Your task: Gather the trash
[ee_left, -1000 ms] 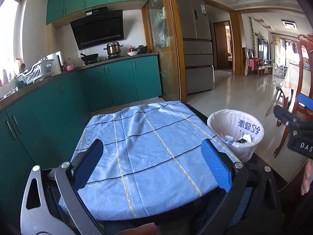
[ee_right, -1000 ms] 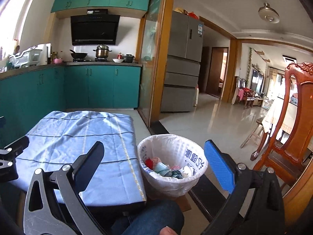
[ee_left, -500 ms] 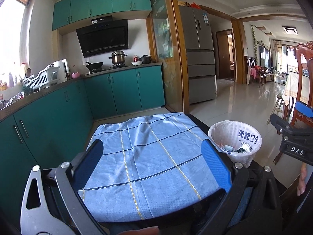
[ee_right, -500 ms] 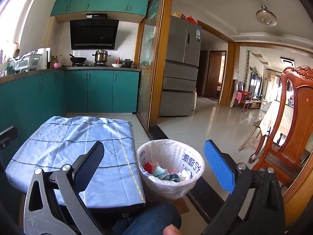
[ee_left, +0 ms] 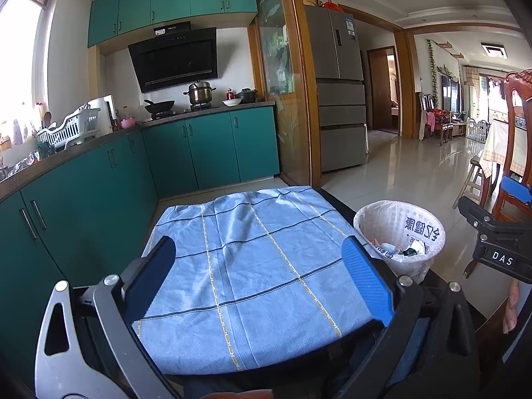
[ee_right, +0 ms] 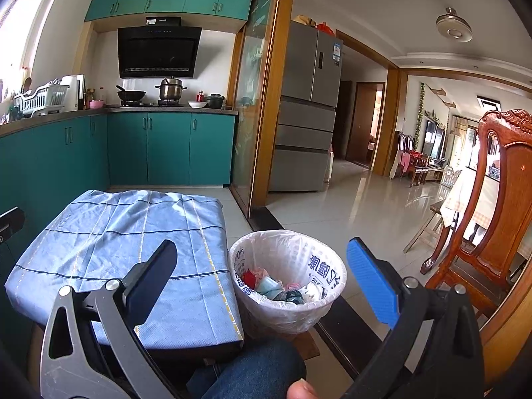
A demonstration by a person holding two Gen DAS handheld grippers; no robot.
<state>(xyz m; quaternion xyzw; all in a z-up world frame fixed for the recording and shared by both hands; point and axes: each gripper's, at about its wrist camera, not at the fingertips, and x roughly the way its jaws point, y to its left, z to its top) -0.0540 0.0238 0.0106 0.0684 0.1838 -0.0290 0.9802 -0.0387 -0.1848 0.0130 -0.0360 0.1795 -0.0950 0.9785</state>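
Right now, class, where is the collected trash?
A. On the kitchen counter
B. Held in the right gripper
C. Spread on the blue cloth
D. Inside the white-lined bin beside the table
D: crumpled trash lies inside the bin, which stands beside the cloth; nothing lies on the cloth, and the left gripper and right gripper are both open and hold nothing.

A home kitchen: teal cabinets (ee_left: pixel 206 146), range hood (ee_left: pixel 174 58), stove pots (ee_left: pixel 199 93), fridge (ee_left: pixel 339 93).
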